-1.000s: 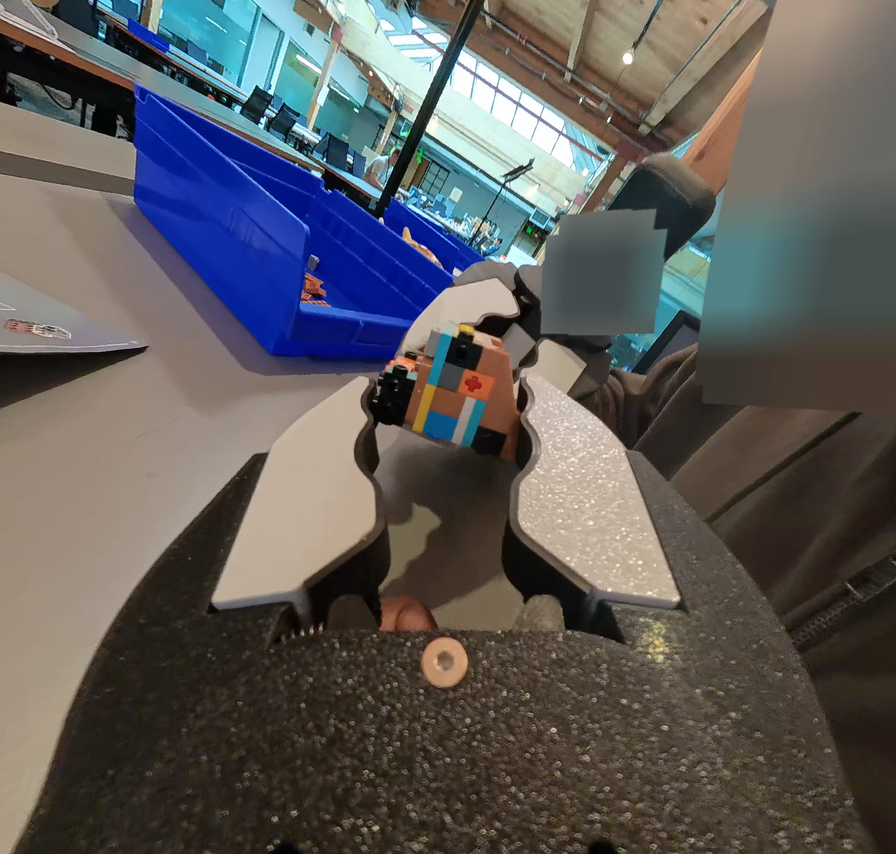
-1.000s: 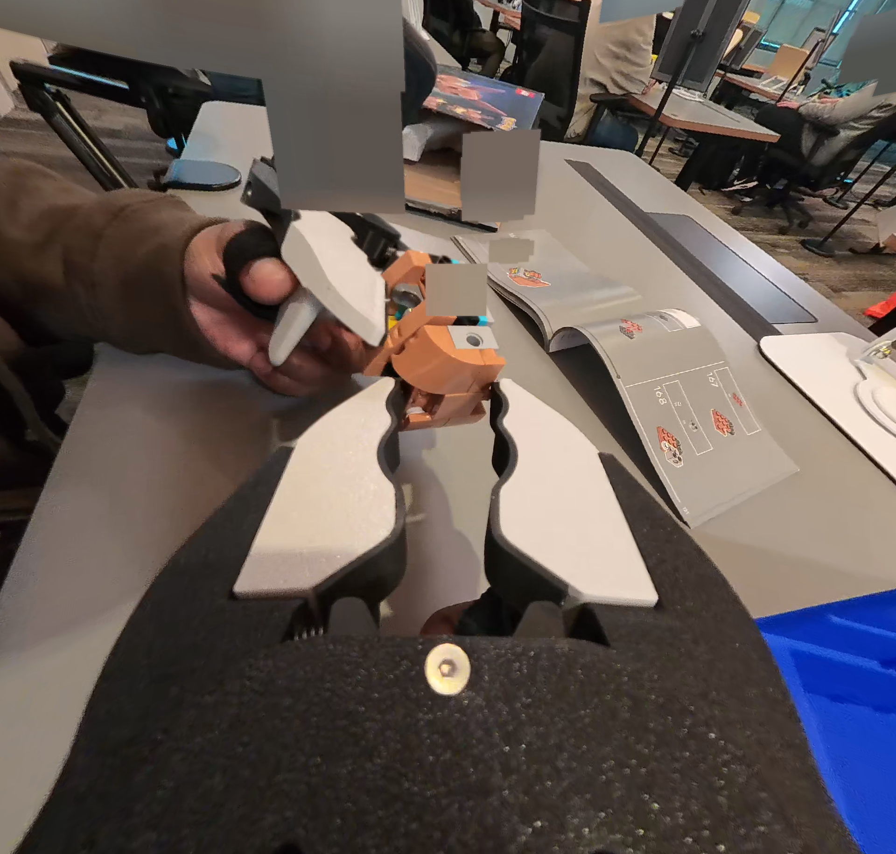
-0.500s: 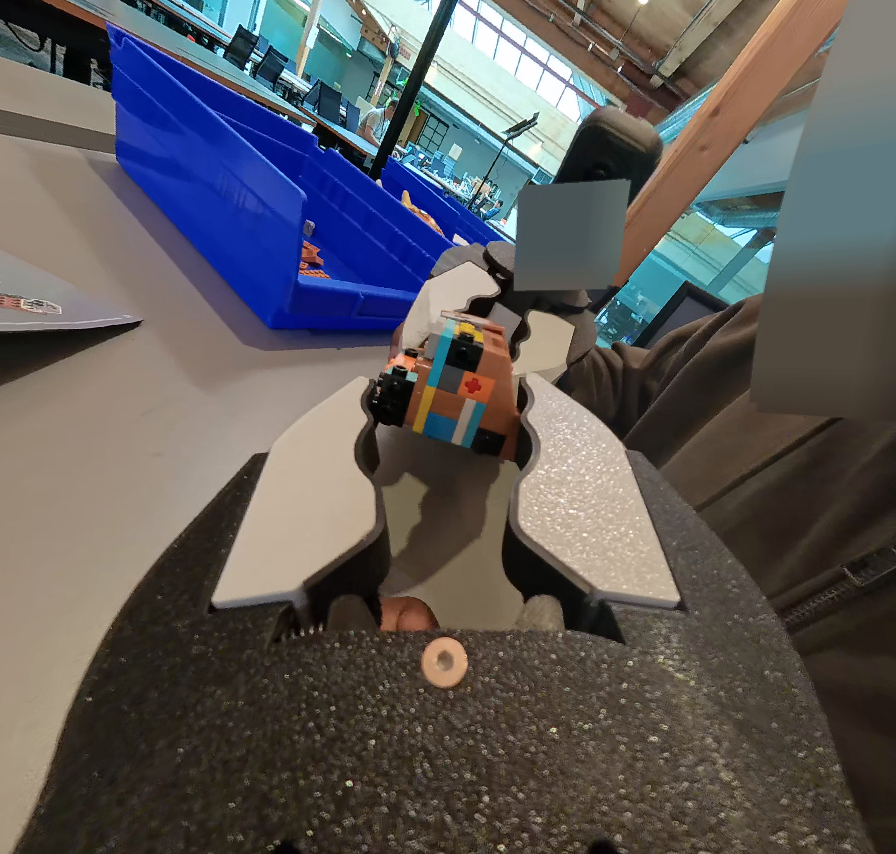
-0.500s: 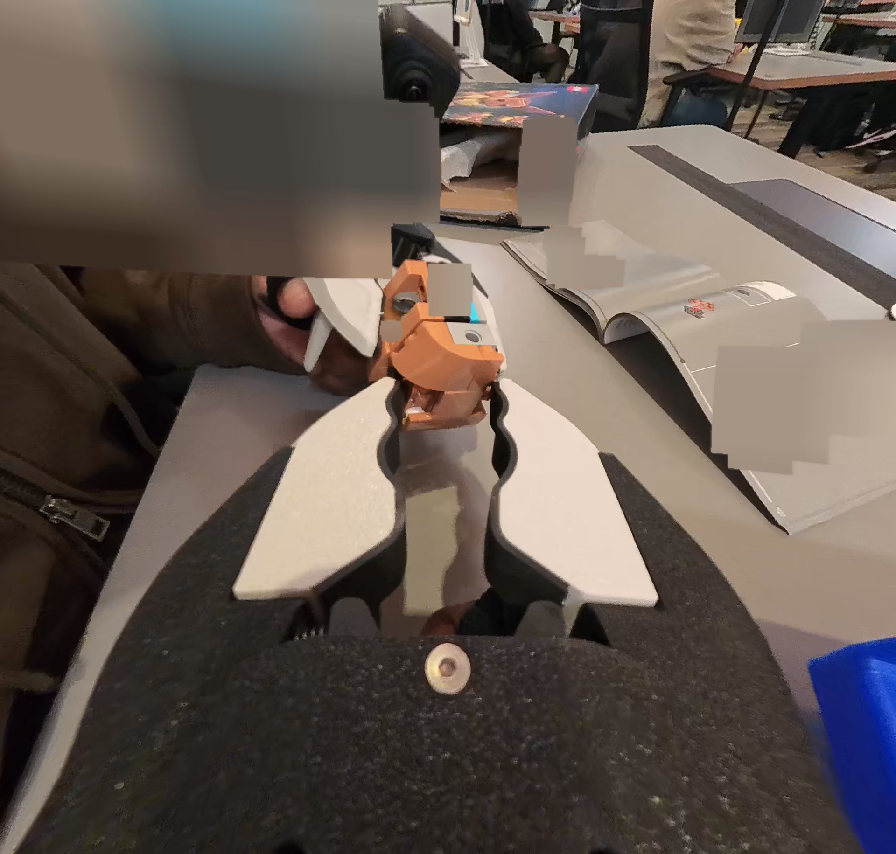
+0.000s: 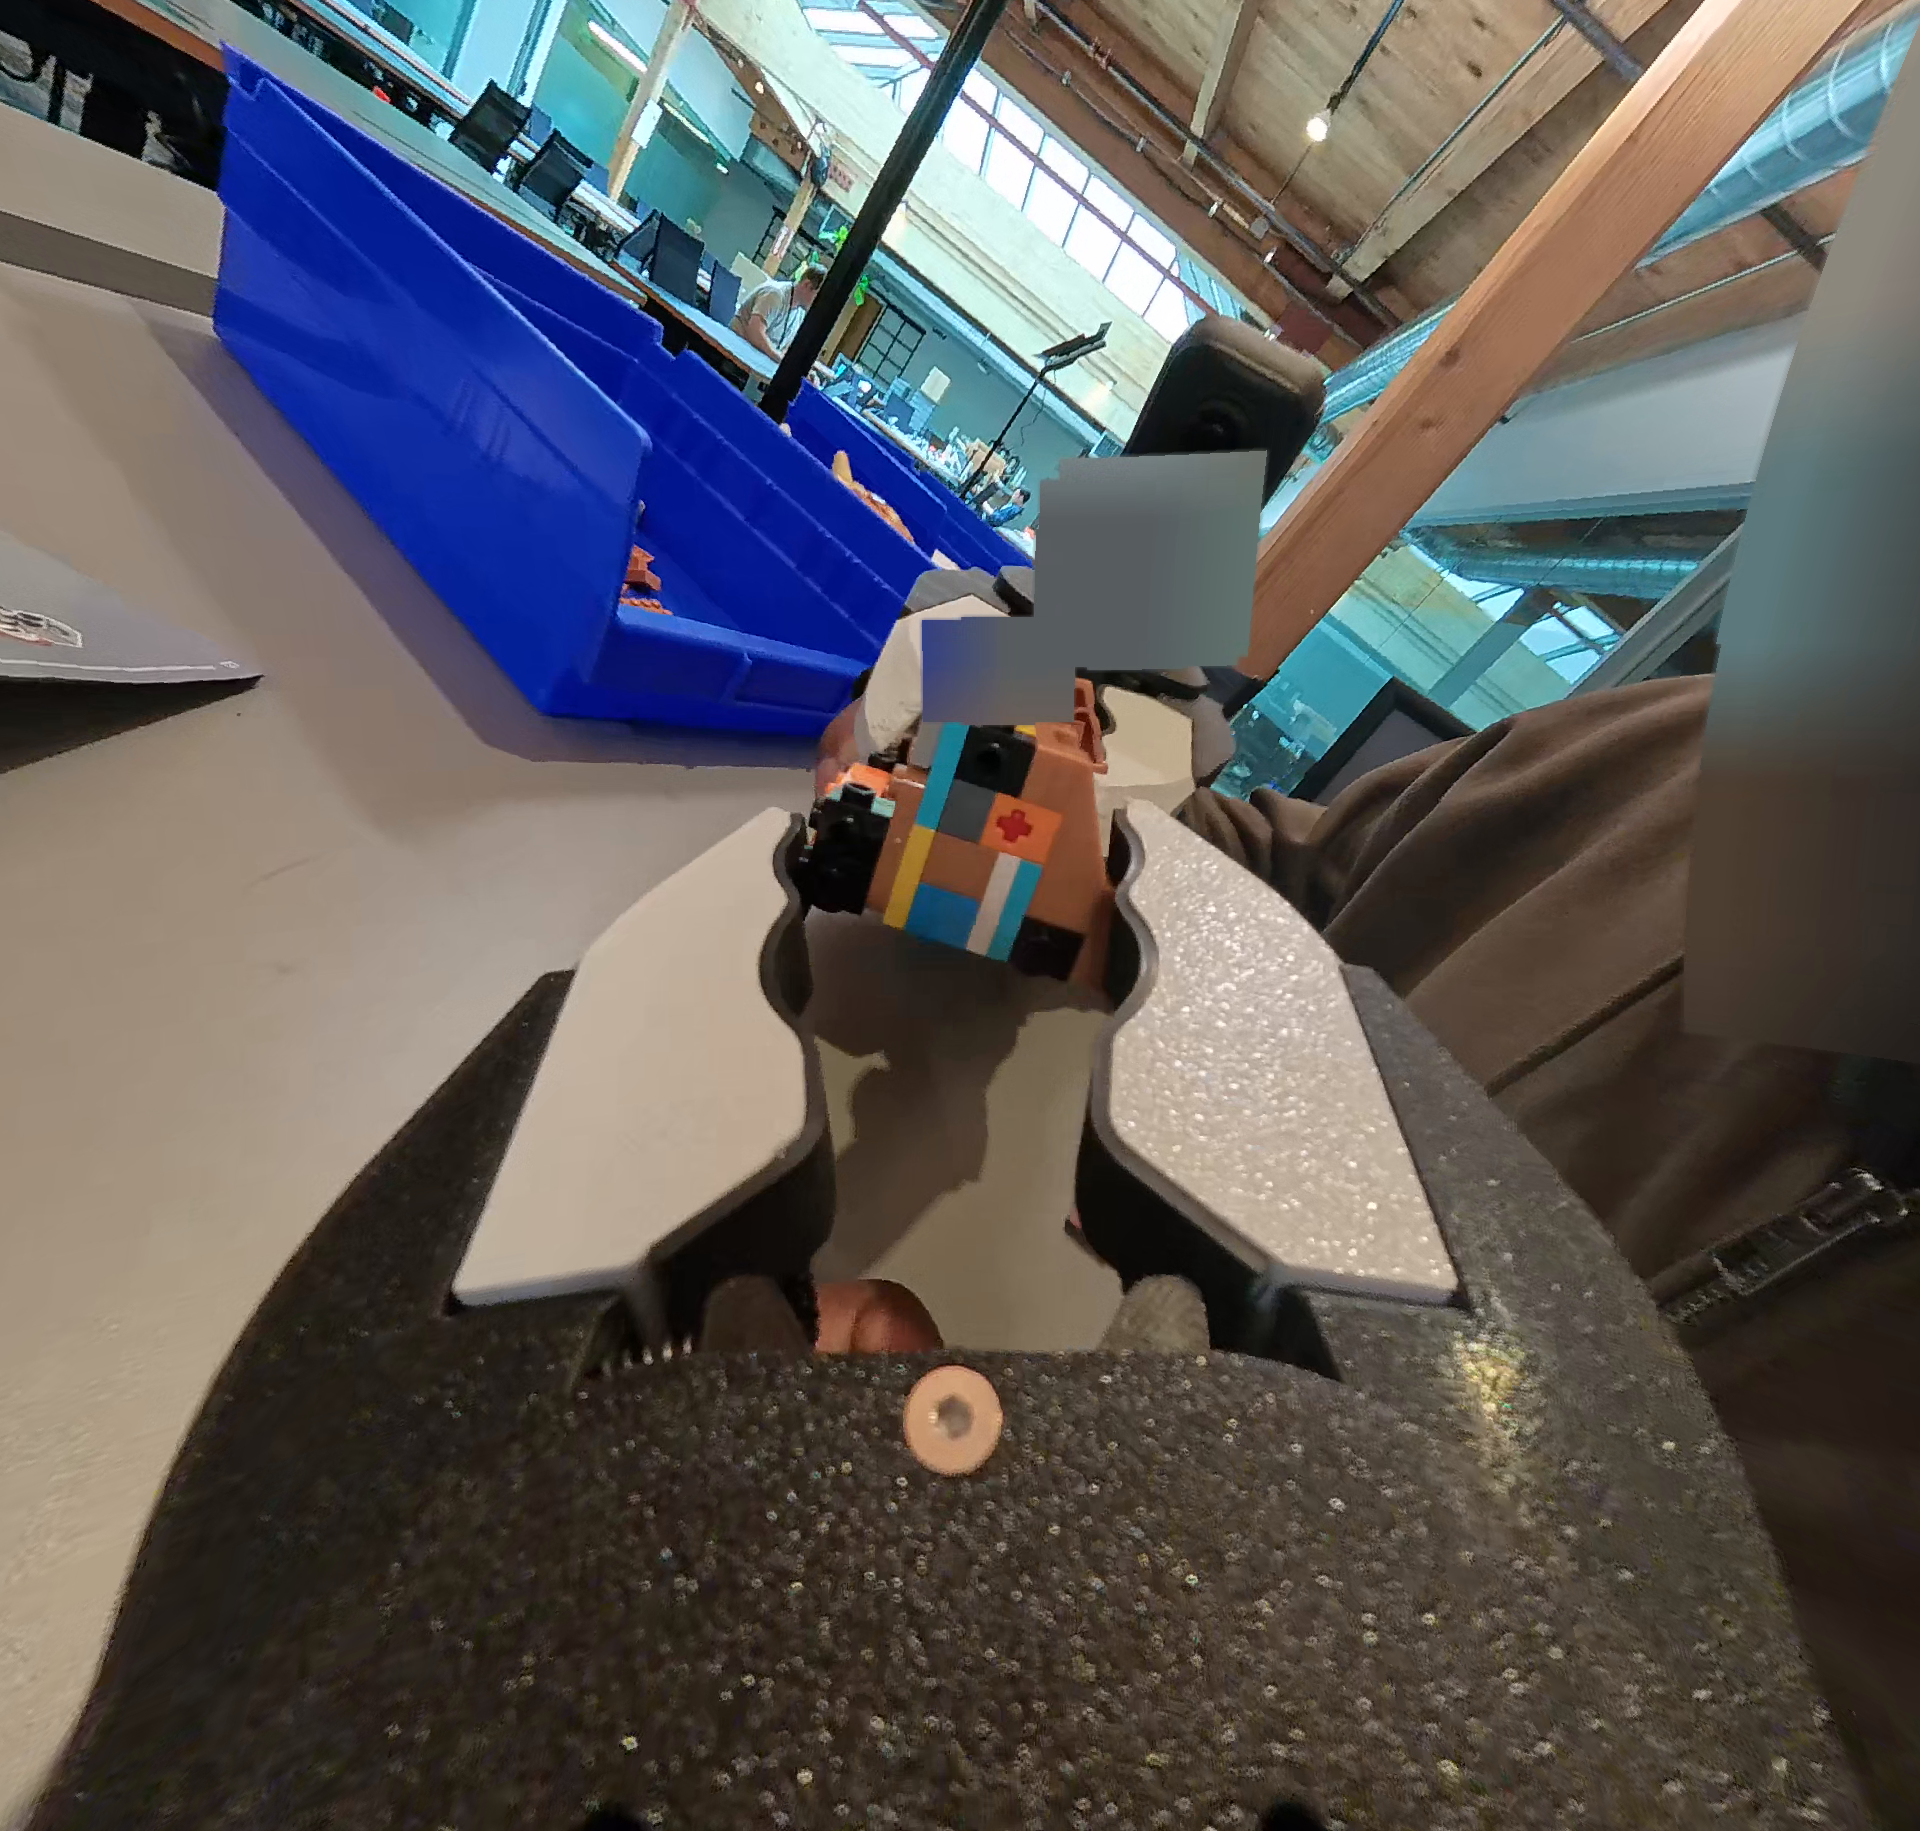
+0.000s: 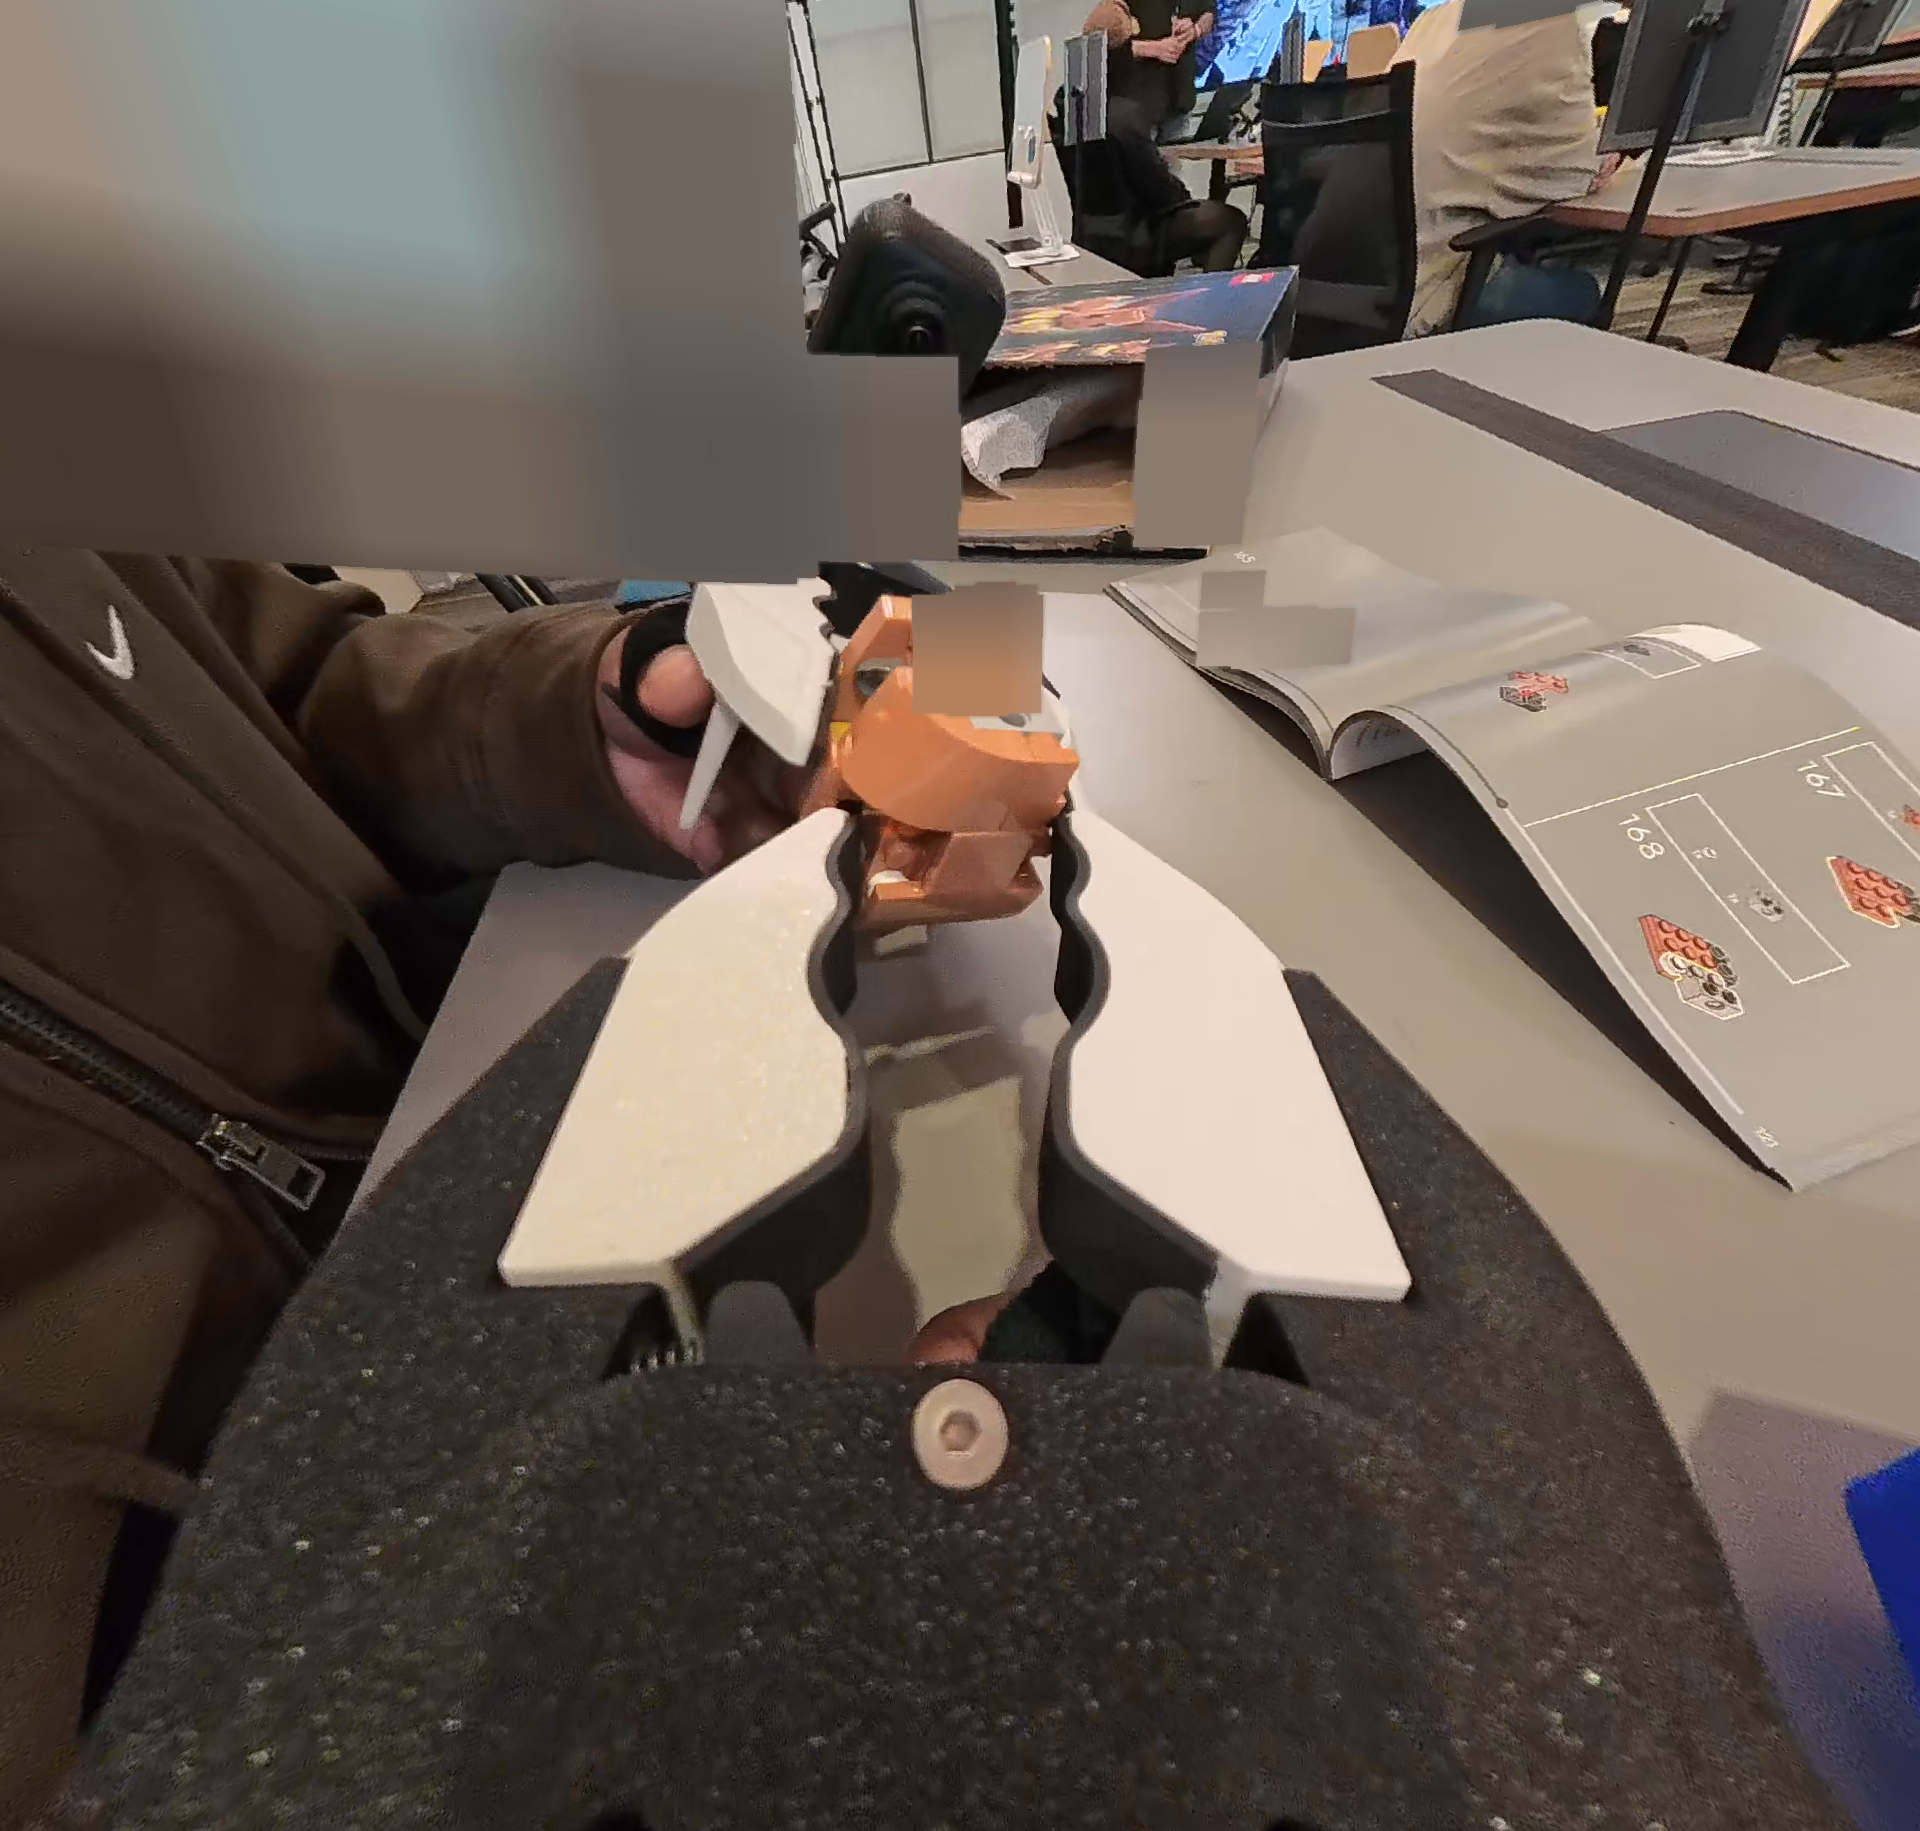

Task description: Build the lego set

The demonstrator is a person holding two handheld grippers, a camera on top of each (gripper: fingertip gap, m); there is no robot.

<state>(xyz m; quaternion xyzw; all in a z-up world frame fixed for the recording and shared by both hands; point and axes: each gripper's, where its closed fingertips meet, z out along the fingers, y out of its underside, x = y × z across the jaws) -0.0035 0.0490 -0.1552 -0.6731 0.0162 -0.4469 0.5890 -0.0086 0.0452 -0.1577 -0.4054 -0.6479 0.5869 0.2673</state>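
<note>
One view alone shows the open booklet (image 6: 1621, 846).

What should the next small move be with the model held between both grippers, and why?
Probably keep the left gripper clamped and squeeze the right gripper gently toward it. Both grip the same brown lego model from opposite sides above the table, so a seating press looks likely; no loose brick shows.

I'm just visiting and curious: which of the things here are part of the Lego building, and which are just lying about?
Part of the job:
- brick model, held between both grippers
- left gripper
- right gripper
- open instruction booklet
- blue bin with loose bricks

Just lying about:
- set's box, behind the booklet
- office chair and monitors beyond the table
</note>
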